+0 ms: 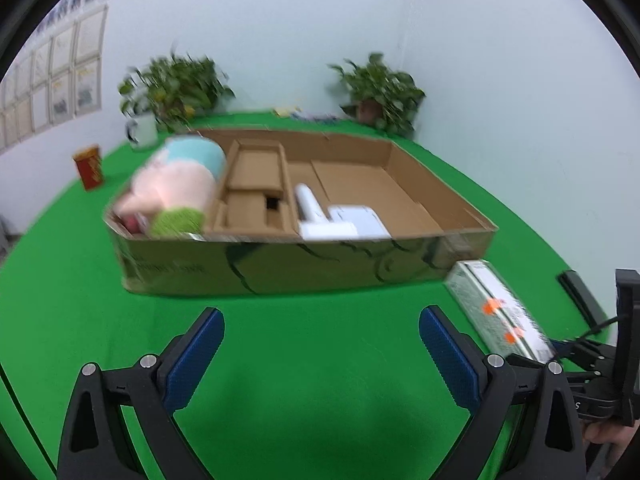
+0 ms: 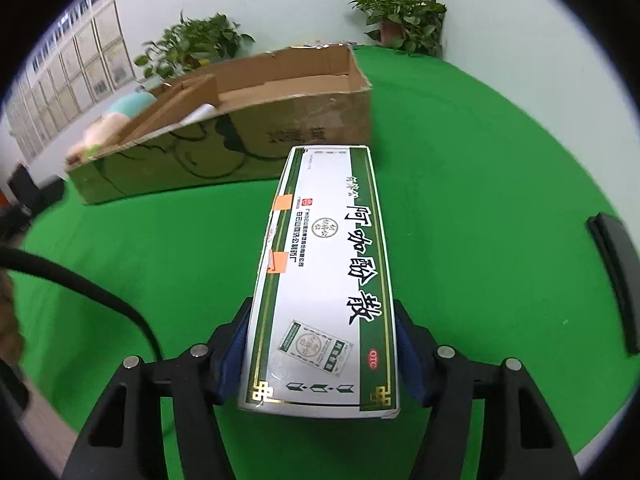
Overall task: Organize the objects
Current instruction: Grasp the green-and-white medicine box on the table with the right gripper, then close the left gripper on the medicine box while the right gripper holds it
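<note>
Holding plush toy [image 1: 176, 184], white device [image 1: 340, 216]: cardboard box [image 1: 280, 264] | left gripper [image 1: 320, 356] spread, empty | right gripper [image 2: 320, 344] clamps medicine box [image 2: 332, 272]

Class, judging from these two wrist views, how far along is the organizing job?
Done: the plush toy and a white device already lie in the cardboard box. In hand: the right gripper clamps the medicine box, not yet inside. The left gripper is open, empty. Left: placing that box.

Bright, even light, seemingly from overhead. The left view is motion-blurred, with a soft shadow on the cloth [image 1: 320, 412]. Fisheye bends both edges.
</note>
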The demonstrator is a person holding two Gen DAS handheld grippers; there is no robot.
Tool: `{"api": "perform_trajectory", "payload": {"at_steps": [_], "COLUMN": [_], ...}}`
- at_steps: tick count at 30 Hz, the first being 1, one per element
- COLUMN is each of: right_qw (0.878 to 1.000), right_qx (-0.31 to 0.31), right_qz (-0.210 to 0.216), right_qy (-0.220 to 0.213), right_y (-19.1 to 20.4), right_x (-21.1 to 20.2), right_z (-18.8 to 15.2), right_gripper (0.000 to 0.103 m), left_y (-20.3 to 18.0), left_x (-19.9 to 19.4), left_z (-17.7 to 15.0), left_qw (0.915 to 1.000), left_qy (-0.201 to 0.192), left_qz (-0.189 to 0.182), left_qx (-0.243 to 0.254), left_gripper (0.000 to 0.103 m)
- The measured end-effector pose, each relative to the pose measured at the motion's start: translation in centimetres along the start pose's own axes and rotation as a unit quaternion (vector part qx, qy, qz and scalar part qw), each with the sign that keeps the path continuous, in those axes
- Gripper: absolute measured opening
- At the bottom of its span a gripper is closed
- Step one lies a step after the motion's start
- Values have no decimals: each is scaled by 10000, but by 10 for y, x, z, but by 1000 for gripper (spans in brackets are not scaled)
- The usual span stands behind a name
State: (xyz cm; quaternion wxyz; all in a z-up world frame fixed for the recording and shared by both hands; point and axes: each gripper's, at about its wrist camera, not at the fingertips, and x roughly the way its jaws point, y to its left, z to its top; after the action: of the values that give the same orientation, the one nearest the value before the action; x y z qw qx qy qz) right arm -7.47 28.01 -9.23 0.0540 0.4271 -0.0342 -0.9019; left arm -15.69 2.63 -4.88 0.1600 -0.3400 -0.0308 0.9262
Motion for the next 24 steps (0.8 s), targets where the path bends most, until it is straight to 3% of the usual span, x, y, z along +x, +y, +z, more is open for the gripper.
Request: {"api": "perform_trajectory", "payload": {"at_steps": [3, 4, 5, 7, 10, 13, 17, 24], "right_qw": [9989, 9982, 9971, 9957, 9924, 9920, 9924, 9926], "right_qx": [-81, -140, -278, -575, -1105, -1130, -1195, -1063], "right_qz": [425, 527, 649, 694, 538, 565, 296, 566], "right_qy": [-186, -247, -290, -234, -52, -34, -66, 164], "right_y": [15, 21, 31, 47, 69, 74, 73, 72], "right_x": [-19, -24, -29, -28, -19, -18, -15, -5], "right_z": [-2, -3, -6, -10, -22, -25, -21, -14], "right_gripper": [63, 68, 86, 97, 97, 97, 98, 97], "left_y": [1, 1, 1, -1, -12, -26, -36, -48], "left_x": [9, 10, 14, 23, 42, 59, 84, 96], "left_z": [-3, -4, -5, -6, -10, -14, -18, -23], "left_qw": [9979, 9972, 9956, 9914, 9826, 9758, 9598, 9547], "left_qy": [366, 408, 466, 622, 977, 1166, 1517, 1568], "left_qz": [-514, -604, -757, -1062, -1468, -1744, -2154, -2305], "left_qx": [-138, -194, -293, -451, -580, -620, -969, -1041], "left_gripper": [99, 99, 99, 99, 99, 98, 96, 91]}}
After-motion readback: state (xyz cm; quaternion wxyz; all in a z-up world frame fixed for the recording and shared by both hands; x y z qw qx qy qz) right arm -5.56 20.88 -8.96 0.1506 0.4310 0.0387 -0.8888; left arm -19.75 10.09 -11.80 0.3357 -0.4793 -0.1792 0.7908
